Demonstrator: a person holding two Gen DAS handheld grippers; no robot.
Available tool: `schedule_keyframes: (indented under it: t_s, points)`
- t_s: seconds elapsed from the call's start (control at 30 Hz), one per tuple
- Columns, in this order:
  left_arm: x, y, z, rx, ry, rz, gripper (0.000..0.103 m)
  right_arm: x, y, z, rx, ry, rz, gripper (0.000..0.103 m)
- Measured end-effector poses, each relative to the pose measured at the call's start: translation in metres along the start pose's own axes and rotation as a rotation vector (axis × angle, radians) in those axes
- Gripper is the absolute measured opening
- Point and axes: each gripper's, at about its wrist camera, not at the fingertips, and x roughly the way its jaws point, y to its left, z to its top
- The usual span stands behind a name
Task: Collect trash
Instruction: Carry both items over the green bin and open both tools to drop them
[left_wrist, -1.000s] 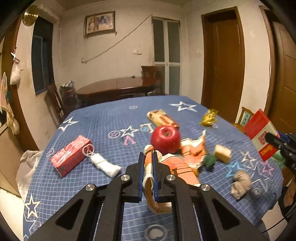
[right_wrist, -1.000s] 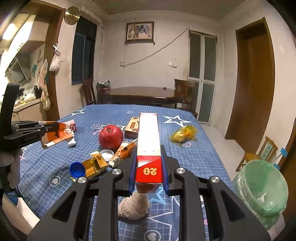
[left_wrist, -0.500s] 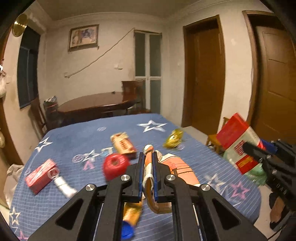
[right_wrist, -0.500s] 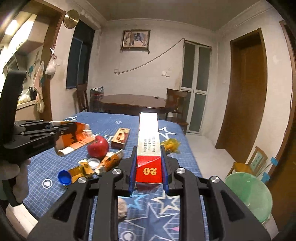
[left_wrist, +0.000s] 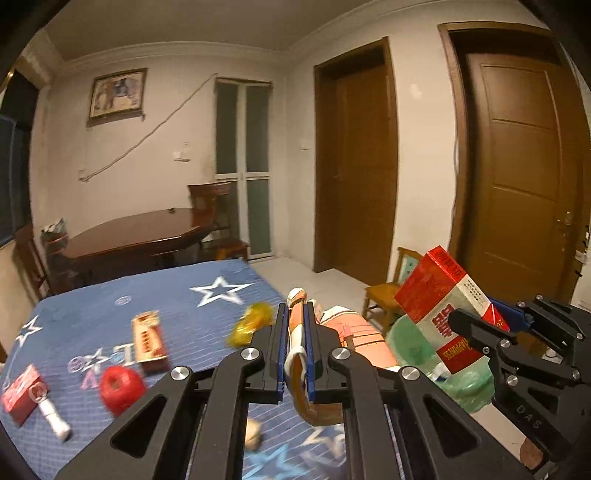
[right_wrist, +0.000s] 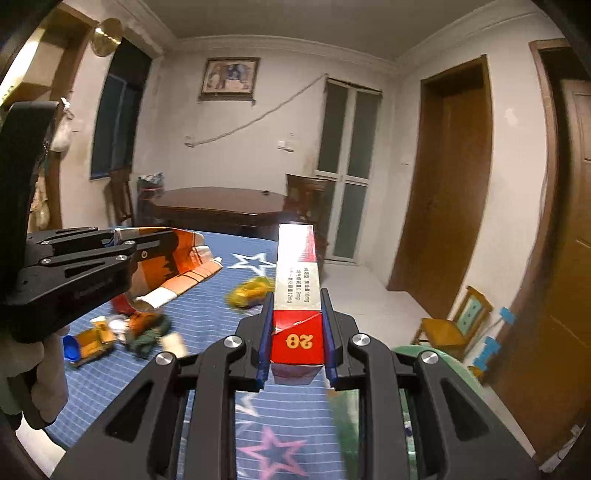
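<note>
Trash fills both grippers above the blue star-printed tablecloth (left_wrist: 155, 295): the left gripper (left_wrist: 295, 349) is clamped narrow on a crumpled orange-and-white paper carton (left_wrist: 354, 336), and the right gripper (right_wrist: 297, 332) is closed on a long red-and-white cardboard box (right_wrist: 297, 291). Both loads hang near the table's edge beside a green plastic bag (left_wrist: 413, 343) on the floor. A red apple (left_wrist: 120, 386), a yellow crinkled wrapper (left_wrist: 249, 323) and a small red box (left_wrist: 20, 391) lie on the cloth.
</note>
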Motion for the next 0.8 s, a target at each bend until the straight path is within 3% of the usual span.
schedule_keyframes:
  t_s: [0.43, 0.8]
  points:
    - [0.083, -0.114, 0.025, 0.081, 0.037, -0.164, 0.009, 0.016, -0.097, -0.015, 0.094, 0.112, -0.126, 0.021]
    - [0.17, -0.177, 0.004, 0.132, 0.162, -0.245, 0.009, 0.053, -0.161, -0.043, 0.179, 0.298, -0.113, 0.021]
